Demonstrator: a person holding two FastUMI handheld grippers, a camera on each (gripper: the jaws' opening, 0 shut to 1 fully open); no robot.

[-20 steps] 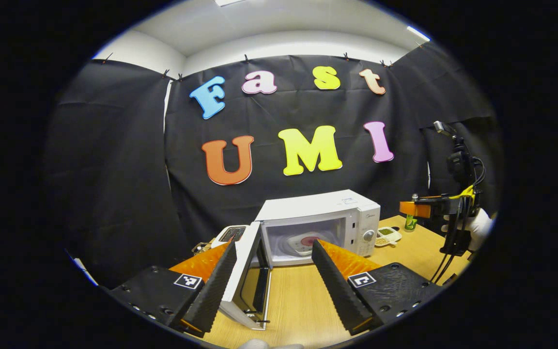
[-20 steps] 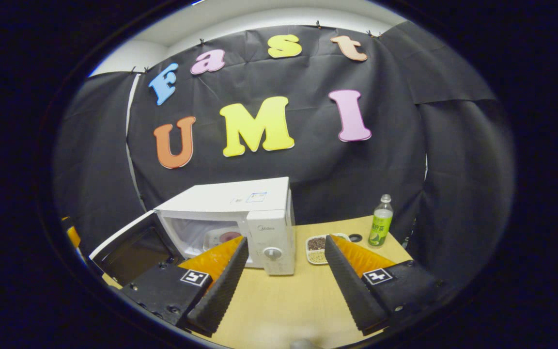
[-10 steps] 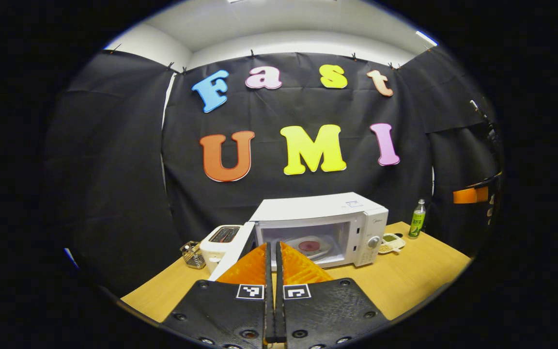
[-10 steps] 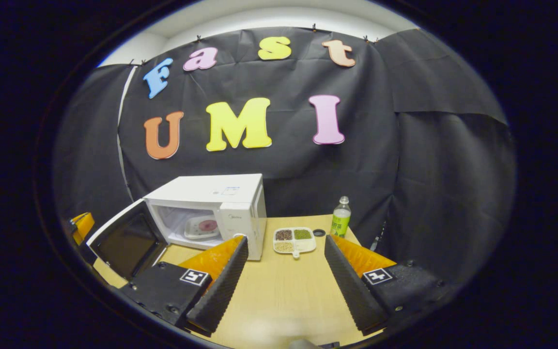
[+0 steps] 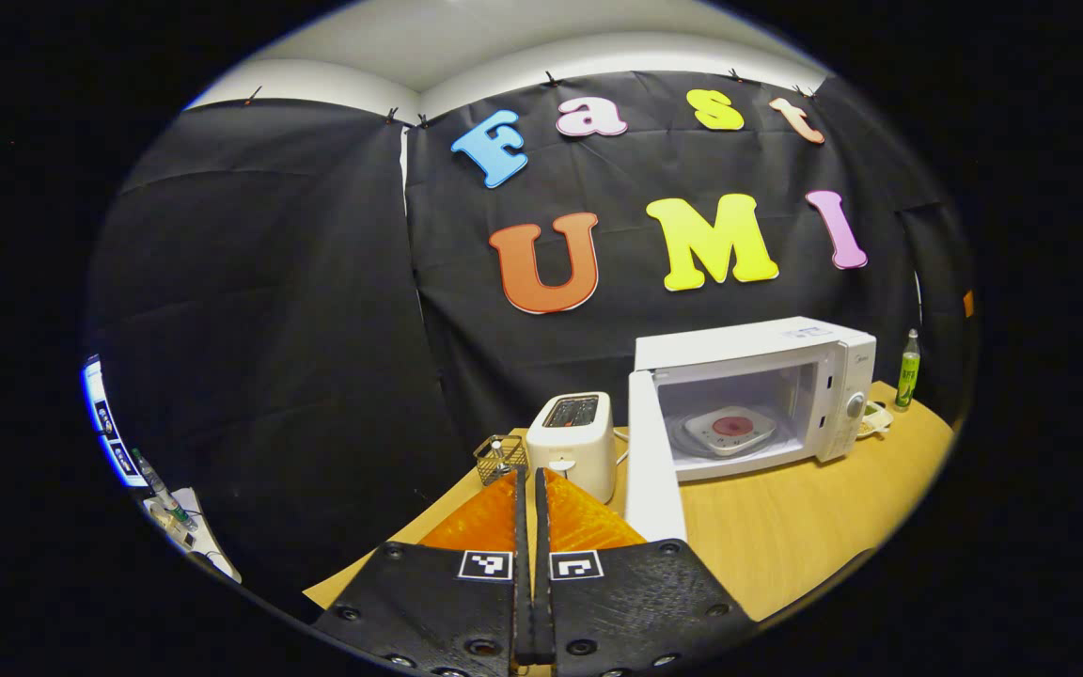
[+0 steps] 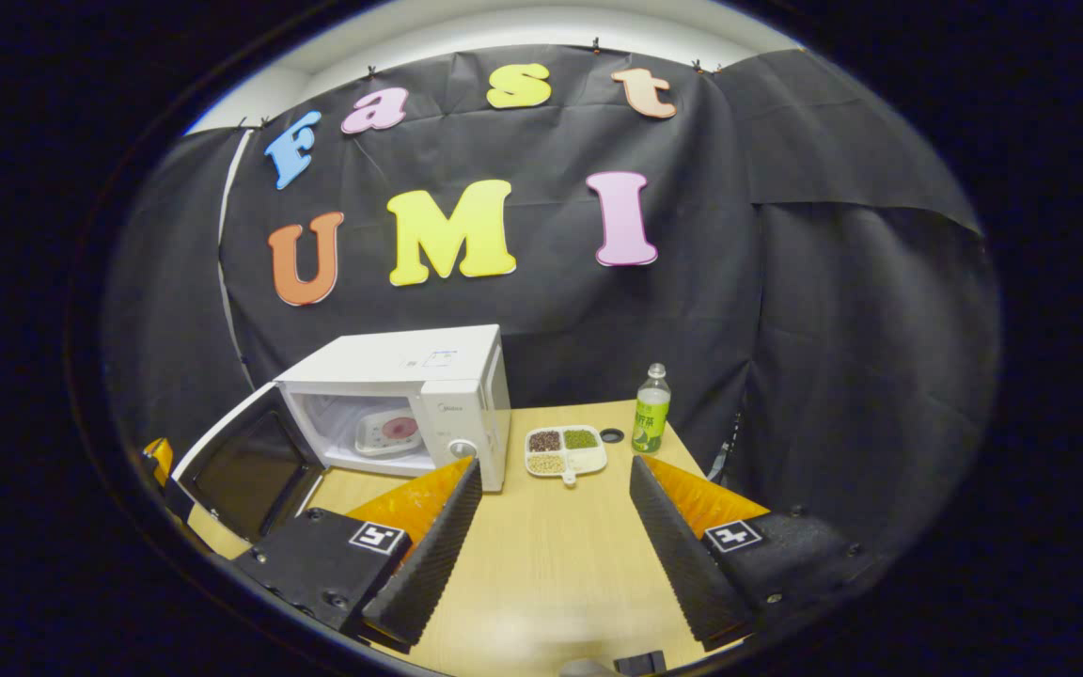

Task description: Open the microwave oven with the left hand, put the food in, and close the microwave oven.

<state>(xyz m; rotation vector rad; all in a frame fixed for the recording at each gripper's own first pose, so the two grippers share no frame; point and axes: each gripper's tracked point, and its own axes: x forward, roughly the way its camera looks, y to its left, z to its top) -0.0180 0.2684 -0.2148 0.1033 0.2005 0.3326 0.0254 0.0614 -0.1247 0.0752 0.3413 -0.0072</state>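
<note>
Microwave oven (image 6: 410, 395): white, far left on wooden table (image 6: 551, 555), door (image 6: 245, 465) swung open, plate of food (image 5: 729, 431) inside. Left gripper (image 5: 534, 508): fingers pressed together, holding nothing, near the toaster (image 5: 574, 442). Right gripper (image 6: 551, 545): fingers spread, empty. Divided snack tray (image 6: 565, 449) and green bottle (image 6: 651, 410) right of oven

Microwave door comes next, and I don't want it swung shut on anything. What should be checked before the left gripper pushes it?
1. Food plate inside the microwave cavity: ok.
2. Door open, not yet closed: ok.
3. Left gripper shut, holding nothing: ok.
4. Left gripper touching the door: not ok, beside it.
5. Right gripper open, apart from the door's swing: ok.
6. Plate clear of the cavity's front edge: cannot tell.
</note>
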